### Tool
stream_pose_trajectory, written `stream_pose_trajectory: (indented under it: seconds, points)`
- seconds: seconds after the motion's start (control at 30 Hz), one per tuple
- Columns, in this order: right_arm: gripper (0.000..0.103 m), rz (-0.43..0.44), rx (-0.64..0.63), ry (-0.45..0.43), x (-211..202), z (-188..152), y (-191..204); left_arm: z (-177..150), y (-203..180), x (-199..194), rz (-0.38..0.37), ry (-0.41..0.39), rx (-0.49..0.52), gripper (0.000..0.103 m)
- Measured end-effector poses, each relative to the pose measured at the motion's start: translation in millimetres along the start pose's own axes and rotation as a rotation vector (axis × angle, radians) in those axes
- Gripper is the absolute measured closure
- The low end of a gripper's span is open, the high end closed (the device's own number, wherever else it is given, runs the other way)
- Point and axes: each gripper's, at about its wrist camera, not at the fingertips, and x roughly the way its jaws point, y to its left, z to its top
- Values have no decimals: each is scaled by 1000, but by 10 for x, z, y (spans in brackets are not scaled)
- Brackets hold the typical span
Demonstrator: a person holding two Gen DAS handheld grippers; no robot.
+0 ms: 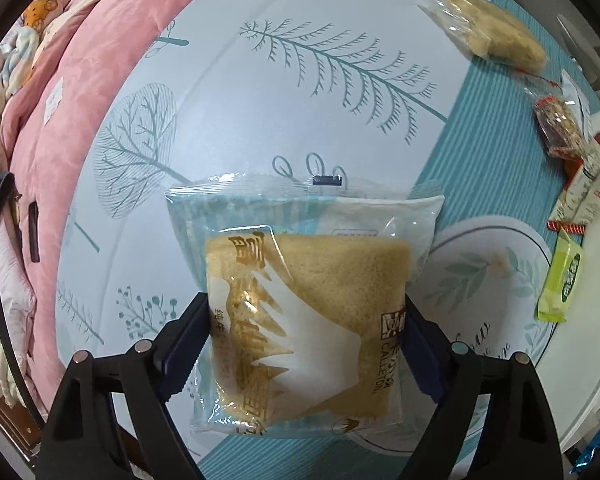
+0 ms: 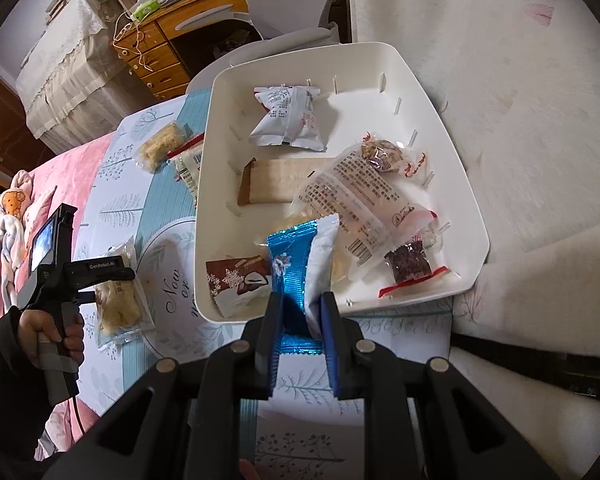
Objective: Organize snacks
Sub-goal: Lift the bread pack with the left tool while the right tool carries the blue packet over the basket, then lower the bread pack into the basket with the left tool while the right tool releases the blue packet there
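Observation:
My left gripper (image 1: 306, 320) is shut on a clear-wrapped sponge cake (image 1: 308, 320), held over the patterned cloth; it also shows in the right wrist view (image 2: 116, 300). My right gripper (image 2: 300, 312) is shut on a blue foil snack packet (image 2: 292, 264) and holds it over the near rim of the white tray (image 2: 452, 128). The tray holds several wrapped snacks, among them a white packet (image 2: 288, 116) and a brown wafer bar (image 2: 276, 186).
Loose snacks lie on the cloth: a crumbly cake bag (image 1: 488, 24), a red nut bar (image 1: 560, 128), a white-red packet (image 1: 588, 188) and a green packet (image 1: 562, 280). A pink quilt (image 1: 80, 80) lies to the left. A wooden desk (image 2: 172, 48) stands behind the tray.

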Motion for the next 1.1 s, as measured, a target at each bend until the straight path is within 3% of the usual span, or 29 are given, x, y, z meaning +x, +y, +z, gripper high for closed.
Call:
stream_pose_trajectory:
  seconds: [0.1, 0.5, 0.87, 1.1]
  points:
    - [85, 20, -16, -3, 20, 23, -32, -59, -47, -162, 7, -19, 14, 16]
    - [85, 88, -29, -63, 81, 122, -232, -405, -484, -1112, -93, -141, 137, 16]
    - [84, 154, 30, -122, 156, 102, -510, -615, -1245, -1565, -317, -274, 335, 15]
    - [83, 171, 79, -147, 162, 55, -679, -728, -1737, -1538, -451, -288, 438, 15]
